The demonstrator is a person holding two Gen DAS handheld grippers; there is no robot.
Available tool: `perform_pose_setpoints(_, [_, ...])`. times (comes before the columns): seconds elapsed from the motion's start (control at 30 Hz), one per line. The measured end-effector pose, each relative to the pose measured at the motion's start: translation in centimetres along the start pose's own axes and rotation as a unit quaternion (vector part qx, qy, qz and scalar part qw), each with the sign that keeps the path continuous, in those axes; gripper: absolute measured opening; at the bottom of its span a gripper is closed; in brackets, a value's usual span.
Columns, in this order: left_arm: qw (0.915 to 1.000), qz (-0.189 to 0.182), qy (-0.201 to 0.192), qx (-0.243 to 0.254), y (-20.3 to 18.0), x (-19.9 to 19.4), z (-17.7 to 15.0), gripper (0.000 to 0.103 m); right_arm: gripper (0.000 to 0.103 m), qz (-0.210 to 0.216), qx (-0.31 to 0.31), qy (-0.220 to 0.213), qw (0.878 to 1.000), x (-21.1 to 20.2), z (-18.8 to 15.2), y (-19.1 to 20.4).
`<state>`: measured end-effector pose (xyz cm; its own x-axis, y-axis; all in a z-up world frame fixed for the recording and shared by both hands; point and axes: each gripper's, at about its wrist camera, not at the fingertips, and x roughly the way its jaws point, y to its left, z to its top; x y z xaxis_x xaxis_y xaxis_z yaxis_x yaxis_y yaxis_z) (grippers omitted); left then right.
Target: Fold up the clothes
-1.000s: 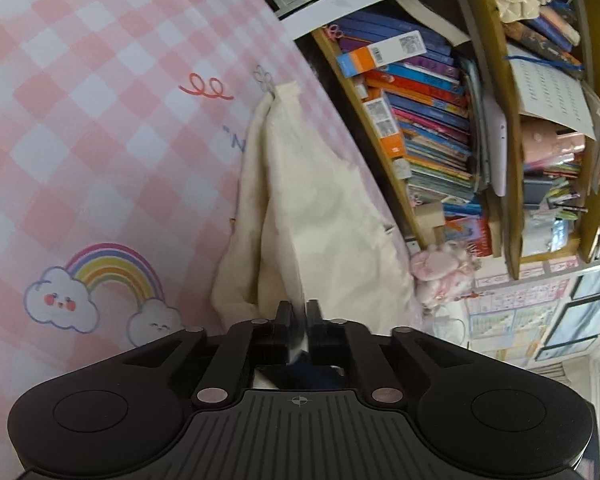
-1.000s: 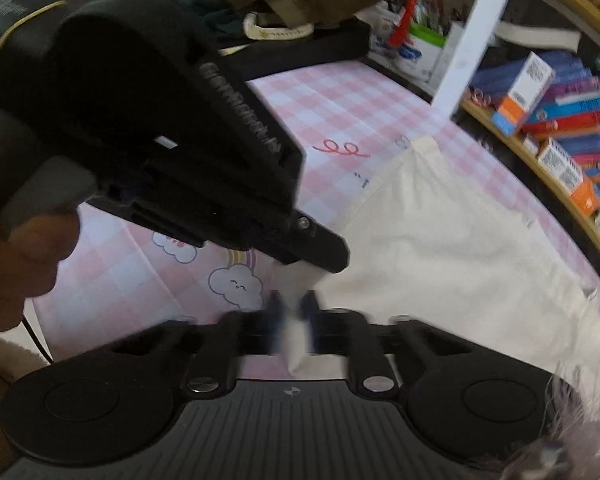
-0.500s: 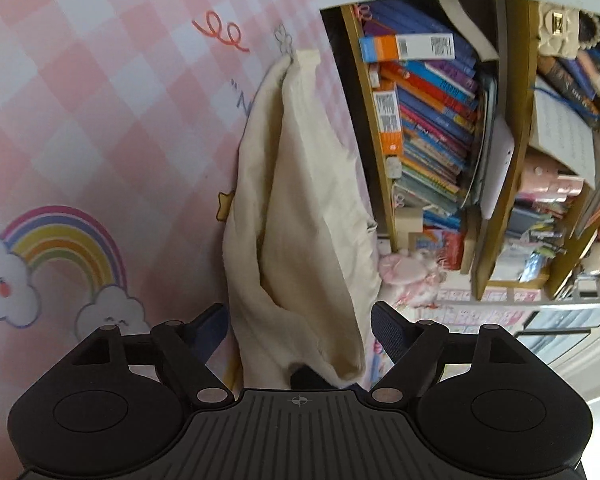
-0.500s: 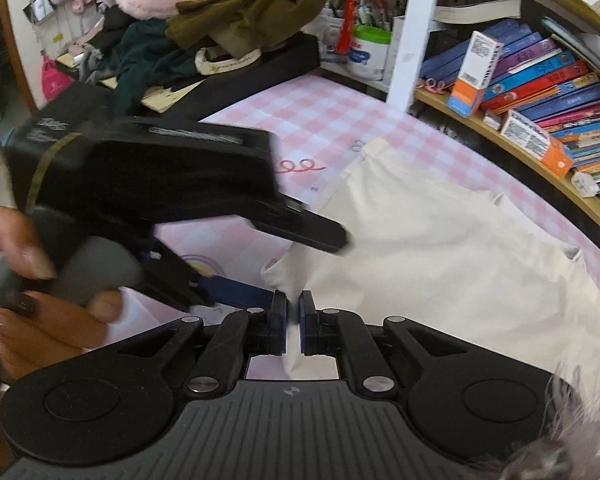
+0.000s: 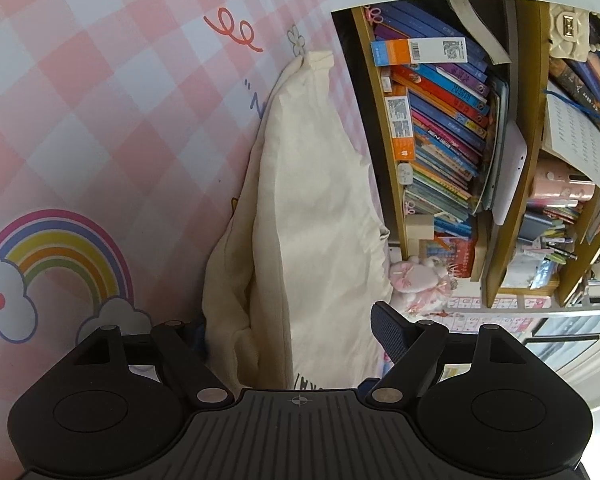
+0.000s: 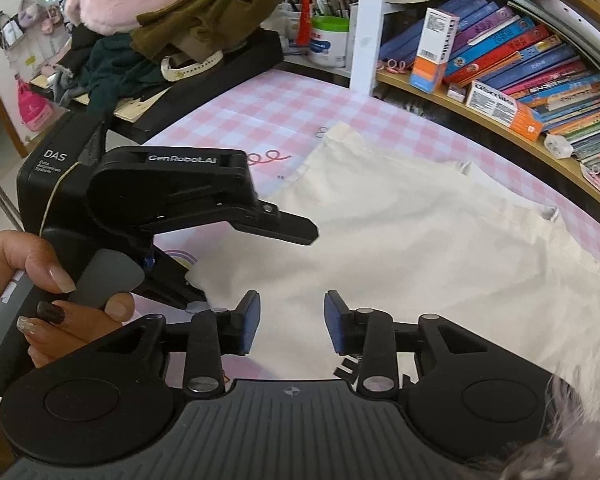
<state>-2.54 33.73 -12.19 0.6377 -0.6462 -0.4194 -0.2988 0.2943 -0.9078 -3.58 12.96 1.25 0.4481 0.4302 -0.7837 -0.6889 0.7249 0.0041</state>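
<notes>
A cream garment lies spread on a pink checked table cover. In the left wrist view the garment shows as a folded ridge running away from me. My left gripper is open, its jaws on either side of the garment's near corner; it also shows in the right wrist view, held by a hand. My right gripper is open just above the garment's near edge, holding nothing.
A bookshelf packed with books runs along the far right edge of the table. A pile of dark clothes and a pink plush sits on a black stand at the back left. A cup of pens stands behind.
Both grippers were shut on the garment's corner a second ago. The left opened first, then the right, and the cloth now lies released on the table.
</notes>
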Motion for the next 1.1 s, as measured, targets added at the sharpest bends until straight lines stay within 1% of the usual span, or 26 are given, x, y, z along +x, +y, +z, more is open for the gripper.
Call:
perform_pose_setpoints(0.1, [1.0,0.004,-0.002,0.005,-0.1,0.1,-0.1,0.08,0.04,-0.006,0.0,0.0,1.0,-0.1,-0.1,-0.2])
perform_pose_setpoints(0.17, [0.9999,0.008,-0.004,0.008,-0.2,0.2,-0.2,0.079,0.044,-0.012,0.001,-0.001,1.0,-0.2,-0.2,-0.5])
perform_pose_setpoints(0.23, [0.9998,0.013,-0.004,0.013,-0.3,0.3,-0.2,0.078,0.052,-0.024,0.004,-0.002,1.0,-0.4,-0.1,-1.0])
perform_pose_setpoints(0.37, [0.9995,0.019,-0.003,0.024,-0.4,0.4,-0.4,0.078,0.056,-0.043,0.029,-0.002,0.999,-0.2,1.3,-3.3])
perform_pose_setpoints(0.4, [0.9994,0.021,-0.003,0.026,-0.4,0.4,-0.4,0.078,0.062,-0.046,0.038,-0.001,0.998,-0.1,2.0,-3.9])
perform_pose_setpoints(0.43, [0.9993,0.023,-0.004,0.028,-0.4,0.4,-0.4,0.077,0.071,-0.05,0.046,0.0,0.998,0.1,2.7,-4.4])
perform_pose_setpoints(0.47, [0.9992,0.025,-0.005,0.029,-0.4,0.4,-0.4,0.076,0.075,-0.058,0.053,0.002,0.997,0.4,3.6,-4.9])
perform_pose_setpoints(0.5, [0.9991,0.027,-0.006,0.03,-0.3,0.3,-0.4,0.073,0.08,-0.063,0.059,0.003,0.996,0.8,4.6,-5.2])
perform_pose_setpoints(0.57, [0.9987,0.035,-0.008,0.036,-0.3,0.3,-0.5,0.059,0.08,-0.062,0.067,0.008,0.996,1.8,6.5,-5.8])
perform_pose_setpoints(0.63, [0.9971,0.056,-0.008,0.052,-0.5,0.4,-0.5,0.034,0.082,-0.056,0.068,0.018,0.996,3.1,8.5,-5.9])
perform_pose_setpoints(0.67, [0.9957,0.066,-0.009,0.064,-0.6,0.4,-0.6,0.028,0.085,-0.055,0.066,0.023,0.996,3.8,9.6,-5.8])
perform_pose_setpoints(0.7, [0.9941,0.074,-0.01,0.078,-0.8,0.4,-0.7,0.017,0.086,-0.055,0.062,0.028,0.996,4.5,10.6,-5.6])
perform_pose_setpoints(0.73, [0.9919,0.077,-0.013,0.1,-1.4,0.4,-0.8,0.012,0.088,-0.054,0.056,0.034,0.996,5.3,11.6,-5.4])
perform_pose_setpoints(0.8, [0.9854,0.078,-0.02,0.15,-2.9,0.2,-1.3,0.011,0.088,-0.054,0.045,0.051,0.996,7.0,13.4,-4.8])
perform_pose_setpoints(0.83, [0.9795,0.075,-0.024,0.185,-4.0,0.2,-1.6,0.01,0.089,-0.054,0.04,0.059,0.996,7.9,14.3,-4.5])
perform_pose_setpoints(0.9, [0.9633,0.075,-0.025,0.257,-6.2,0.3,-2.6,0.011,0.09,-0.055,0.027,0.082,0.995,9.7,15.8,-3.9])
perform_pose_setpoints(0.97, [0.9448,0.082,-0.025,0.316,-7.9,0.7,-3.5,0.011,0.091,-0.055,0.011,0.107,0.993,11.6,16.9,-3.1])
perform_pose_setpoints(1.0, [0.9373,0.086,-0.025,0.337,-8.3,0.9,-3.8,0.011,0.091,-0.056,0.002,0.12,0.991,12.6,17.3,-2.7])
perform_pose_setpoints(1.03, [0.9321,0.09,-0.025,0.35,-8.6,1.1,-4.0,0.011,0.091,-0.056,-0.007,0.133,0.99,13.5,17.6,-2.3])
perform_pose_setpoints(1.07, [0.9281,0.092,-0.025,0.36,-8.8,1.3,-4.1,0.011,0.091,-0.06,-0.022,0.144,0.988,14.3,17.7,-1.8])
perform_pose_setpoints(1.1, [0.9261,0.093,-0.024,0.365,-8.8,1.4,-4.1,0.011,0.091,-0.066,-0.039,0.154,0.985,15.1,17.8,-1.2])
